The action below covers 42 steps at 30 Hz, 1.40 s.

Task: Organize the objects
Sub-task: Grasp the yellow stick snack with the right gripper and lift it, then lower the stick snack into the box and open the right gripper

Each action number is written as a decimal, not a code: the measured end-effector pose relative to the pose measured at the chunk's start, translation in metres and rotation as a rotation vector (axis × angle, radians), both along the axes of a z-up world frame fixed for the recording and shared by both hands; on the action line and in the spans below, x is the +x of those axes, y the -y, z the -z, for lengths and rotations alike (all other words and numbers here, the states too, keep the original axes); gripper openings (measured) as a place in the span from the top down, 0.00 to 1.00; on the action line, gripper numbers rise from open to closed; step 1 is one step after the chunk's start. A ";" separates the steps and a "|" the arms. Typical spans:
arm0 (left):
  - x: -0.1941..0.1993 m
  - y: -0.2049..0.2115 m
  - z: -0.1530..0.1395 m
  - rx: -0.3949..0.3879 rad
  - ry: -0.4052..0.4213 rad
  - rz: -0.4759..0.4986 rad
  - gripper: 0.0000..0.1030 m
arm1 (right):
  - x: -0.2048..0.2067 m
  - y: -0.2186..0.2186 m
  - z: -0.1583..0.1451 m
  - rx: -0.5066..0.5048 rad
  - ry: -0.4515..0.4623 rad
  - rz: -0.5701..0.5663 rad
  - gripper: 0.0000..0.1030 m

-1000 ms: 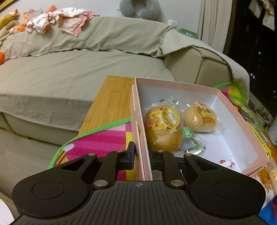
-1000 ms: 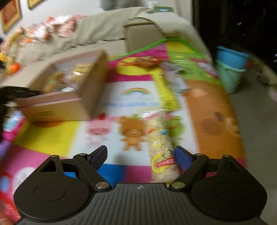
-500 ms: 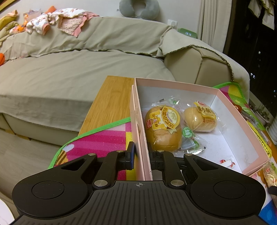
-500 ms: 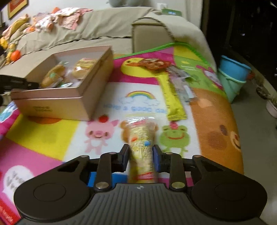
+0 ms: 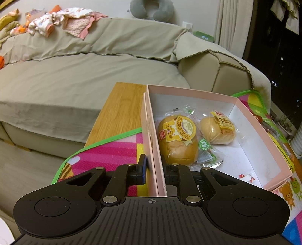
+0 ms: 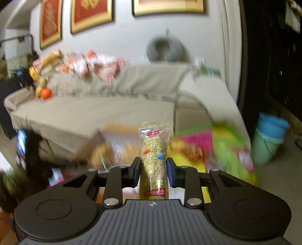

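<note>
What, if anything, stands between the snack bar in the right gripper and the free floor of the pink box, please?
Nothing visible does. The snack bar is clamped in the right gripper; the pink box is open-topped, with bare floor beside two bread packets.

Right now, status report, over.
Left hand-held gripper clamped on pink box wall. Right hand-held gripper shut on sesame stick packet, lifted. Path not visible.

- You have a beige fabric-covered sofa (image 5: 79, 75) filling the background, its cover draped over the armrest.
- A heap of pink and white patterned clothing (image 5: 62, 24) lies along the sofa's back.
- A grey U-shaped neck pillow (image 5: 152, 8) sits above the sofa back, against the wall.
- A green digital clock (image 5: 204, 36) stands behind the armrest.
- Red pictures in gold frames (image 6: 90, 15) hang on the wall.
- Stacked blue and teal plastic buckets (image 6: 269, 137) stand on the floor.
</note>
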<state>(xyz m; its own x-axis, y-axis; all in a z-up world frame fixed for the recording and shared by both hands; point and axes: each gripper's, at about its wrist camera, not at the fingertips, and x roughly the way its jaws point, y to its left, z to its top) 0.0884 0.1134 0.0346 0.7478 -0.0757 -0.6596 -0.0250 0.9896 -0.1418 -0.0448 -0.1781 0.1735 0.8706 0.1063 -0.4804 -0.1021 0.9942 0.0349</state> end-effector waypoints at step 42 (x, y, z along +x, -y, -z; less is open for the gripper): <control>0.000 0.005 0.002 0.020 -0.009 -0.014 0.86 | 0.054 0.031 0.092 0.061 -0.177 0.135 0.45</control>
<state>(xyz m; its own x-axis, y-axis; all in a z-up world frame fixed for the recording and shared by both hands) 0.0888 0.1088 0.0322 0.7428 -0.0519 -0.6675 -0.0403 0.9917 -0.1219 0.0096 -0.2093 0.0817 0.7818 0.0281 -0.6229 0.0444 0.9939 0.1005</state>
